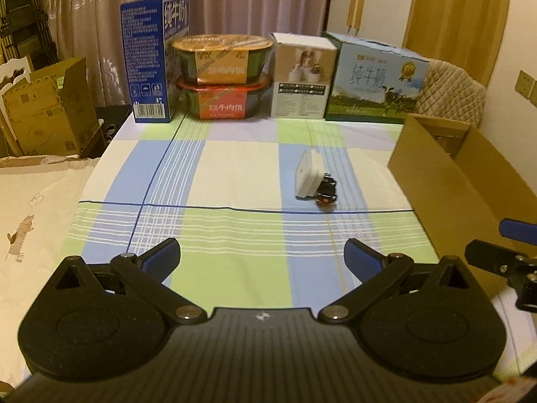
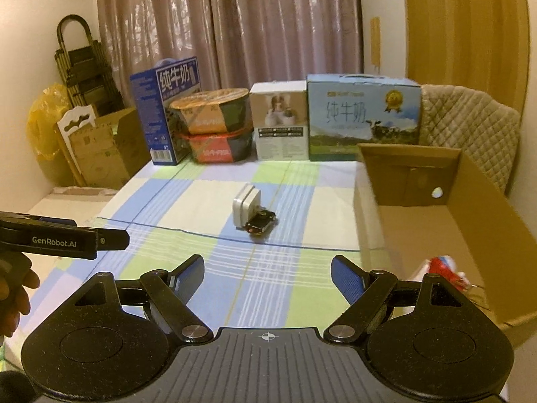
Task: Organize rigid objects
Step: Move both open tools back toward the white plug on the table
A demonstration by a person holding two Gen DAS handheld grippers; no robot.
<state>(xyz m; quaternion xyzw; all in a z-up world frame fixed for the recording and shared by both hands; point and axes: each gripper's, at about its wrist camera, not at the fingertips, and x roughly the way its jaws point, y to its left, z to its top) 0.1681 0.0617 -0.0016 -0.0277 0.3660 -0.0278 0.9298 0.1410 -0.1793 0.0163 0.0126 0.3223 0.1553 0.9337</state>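
Note:
A white charger block (image 1: pixel 309 174) (image 2: pixel 246 207) stands on the checked tablecloth (image 1: pixel 208 174) (image 2: pixel 188 198) mid-table, with a small black toy car (image 1: pixel 327 190) (image 2: pixel 261 222) touching its right side. An open cardboard box (image 1: pixel 449 181) (image 2: pixel 470 208) sits at the right and holds a red and white item (image 2: pixel 444 267). My left gripper (image 1: pixel 261 262) is open and empty, well short of the charger. My right gripper (image 2: pixel 267 278) is open and empty, near the table's front, left of the box. The left gripper's side also shows in the right wrist view (image 2: pixel 63 240).
Along the far edge stand a blue milk carton box (image 1: pixel 151 60) (image 2: pixel 164 107), two stacked food bowls (image 1: pixel 223 77) (image 2: pixel 213 124), a white box (image 1: pixel 303 74) (image 2: pixel 280 121) and a light-blue milk case (image 1: pixel 376 77) (image 2: pixel 364 117). Cardboard boxes (image 1: pixel 47 107) stand left of the table.

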